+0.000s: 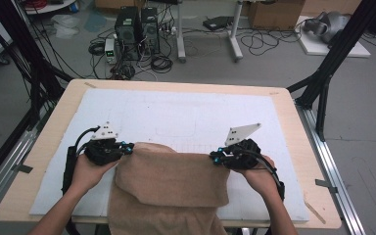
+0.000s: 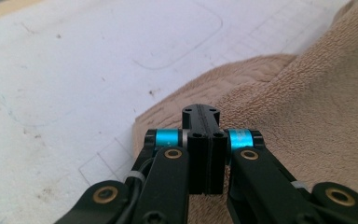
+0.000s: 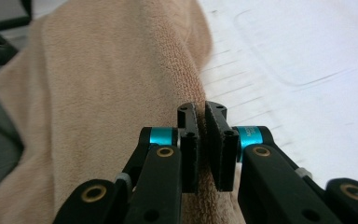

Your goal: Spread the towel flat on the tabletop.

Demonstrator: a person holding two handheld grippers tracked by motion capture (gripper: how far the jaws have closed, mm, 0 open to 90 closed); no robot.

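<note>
A white mat (image 1: 176, 115) covers the wooden surface (image 1: 293, 127), and a tan towel (image 1: 174, 181) lies folded at its near edge, hanging over. The left claw (image 1: 127, 147) pinches the towel's left corner; the right claw (image 1: 217, 156) clamps its right edge.

From my right gripper (image 3: 201, 140) camera, the two black jaws stand nearly together with a fold of the tan towel (image 3: 107, 88) pinched between them. The towel runs up and away to the left, its edge lying on the white mat (image 3: 303, 56), which has faint drawn lines. Beyond the towel at far left is something dark, too blurred to identify.
</note>
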